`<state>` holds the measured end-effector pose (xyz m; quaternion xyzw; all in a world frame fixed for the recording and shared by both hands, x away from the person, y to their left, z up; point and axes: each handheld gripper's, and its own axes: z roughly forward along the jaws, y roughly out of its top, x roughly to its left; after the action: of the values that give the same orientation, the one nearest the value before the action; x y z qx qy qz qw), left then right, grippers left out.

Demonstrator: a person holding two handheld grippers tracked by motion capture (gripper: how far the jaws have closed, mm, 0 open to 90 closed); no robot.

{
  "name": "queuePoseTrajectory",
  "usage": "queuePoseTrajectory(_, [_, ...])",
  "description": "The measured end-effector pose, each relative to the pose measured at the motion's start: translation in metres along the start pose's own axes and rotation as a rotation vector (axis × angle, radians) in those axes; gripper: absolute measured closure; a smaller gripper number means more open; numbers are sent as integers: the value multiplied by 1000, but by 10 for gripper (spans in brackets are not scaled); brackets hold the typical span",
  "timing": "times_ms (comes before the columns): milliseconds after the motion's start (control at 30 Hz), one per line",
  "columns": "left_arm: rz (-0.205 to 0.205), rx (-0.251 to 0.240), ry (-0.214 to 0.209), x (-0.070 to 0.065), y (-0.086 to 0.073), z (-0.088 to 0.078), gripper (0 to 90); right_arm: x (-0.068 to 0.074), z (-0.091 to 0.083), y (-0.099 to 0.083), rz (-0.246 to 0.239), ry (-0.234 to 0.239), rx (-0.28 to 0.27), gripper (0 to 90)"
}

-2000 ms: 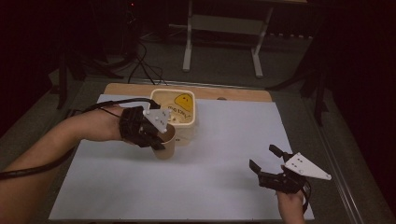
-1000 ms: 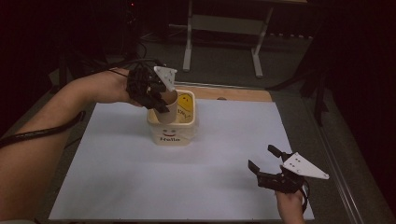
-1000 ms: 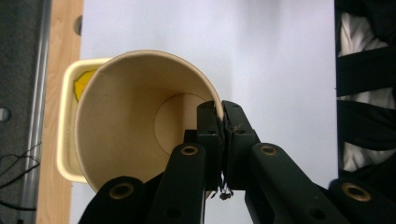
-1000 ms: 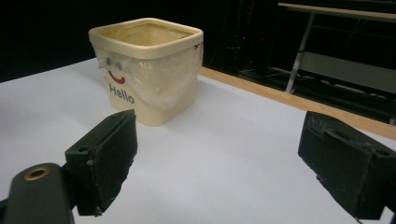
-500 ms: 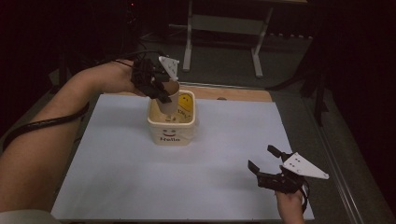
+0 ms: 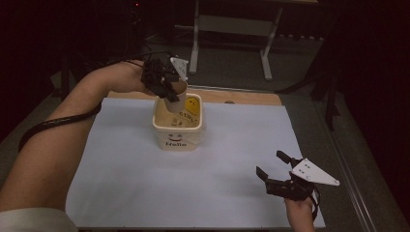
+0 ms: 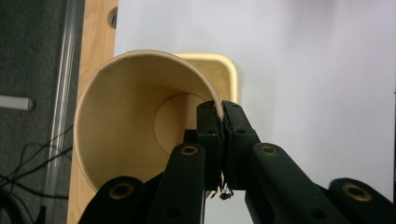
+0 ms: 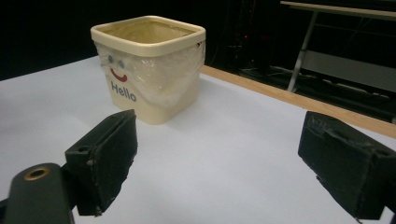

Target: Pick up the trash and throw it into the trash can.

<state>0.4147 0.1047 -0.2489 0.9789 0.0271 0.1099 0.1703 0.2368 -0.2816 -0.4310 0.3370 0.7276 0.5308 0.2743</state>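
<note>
Jaws first: those of the left gripper [image 6: 164,86] are pressed together on the rim of a paper cup [image 6: 177,92], one jaw inside the wall and one outside, as the left gripper view shows at centre frame; those of the right gripper [image 6: 274,170] stand wide apart with nothing between them, low in the lower right of the high view. The white mat [image 6: 145,183] covers most of the table, and the cream tub [image 6: 178,129] printed with a smiling face and "Hello" stands on it a little above centre. The cup hangs tilted over the tub's far left corner, in the upper middle of the high view, its base dipping toward the tub's open top. By the look of it the cup is lifted and brought to the tub, while lowering it in and letting go remain. The cup [image 7: 140,116] is plain tan paper, round, empty inside, its thin rim slightly bent where the jaws pinch it. The tub [image 8: 148,70] has a clear film lining showing through its wall.
</note>
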Motion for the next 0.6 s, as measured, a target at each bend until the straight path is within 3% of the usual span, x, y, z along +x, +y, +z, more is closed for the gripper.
queuePoseTrajectory(467, [-21,-24,-14,15,0,22,881,-1,1,-1,2,7,8,117])
queuePoseTrajectory(600, [-34,-11,-18,20,-4,30,881,-1,1,-1,2,6,10,117])
